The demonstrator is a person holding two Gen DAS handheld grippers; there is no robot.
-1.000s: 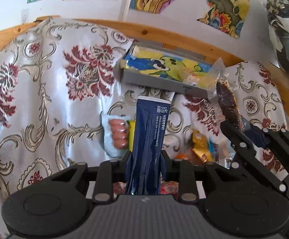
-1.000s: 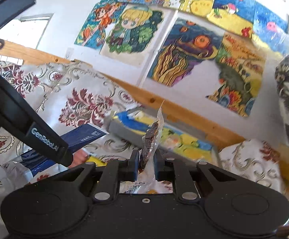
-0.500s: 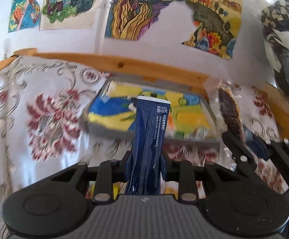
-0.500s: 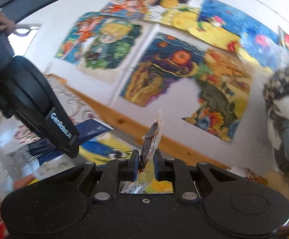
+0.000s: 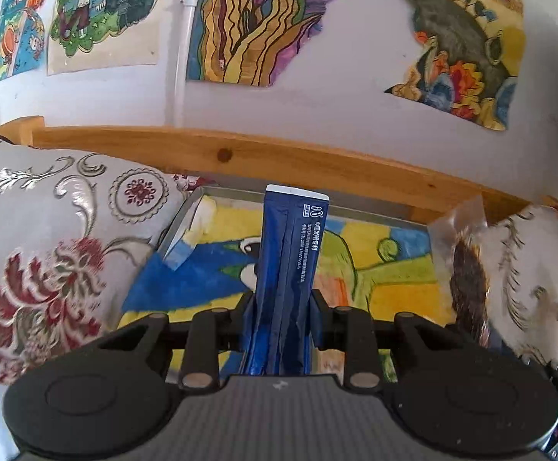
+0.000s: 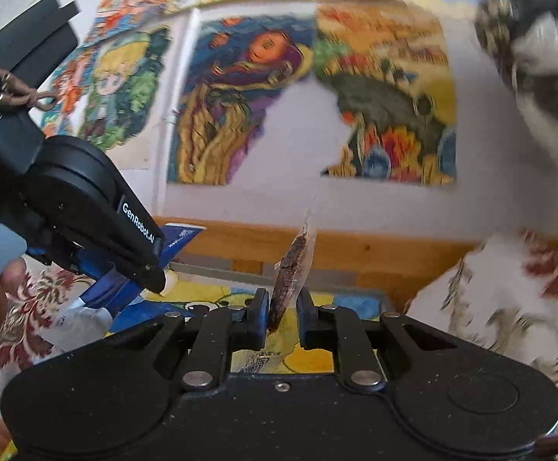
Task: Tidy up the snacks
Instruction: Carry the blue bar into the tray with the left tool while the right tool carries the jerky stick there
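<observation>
Now both claws hover over the tray (image 5: 186,211): left claw (image 5: 282,309) clamps a blue sachet (image 5: 290,253), right claw (image 6: 283,317) loosely pinches a clear packet (image 6: 292,269); neither dropped yet

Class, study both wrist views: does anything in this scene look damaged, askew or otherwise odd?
Yes. The wall paintings look torn, with ragged edges and bare wall where pieces are missing. The tray is lined with a painted sheet whose left edge curls up. The blue packet in the left gripper looks creased.
</observation>
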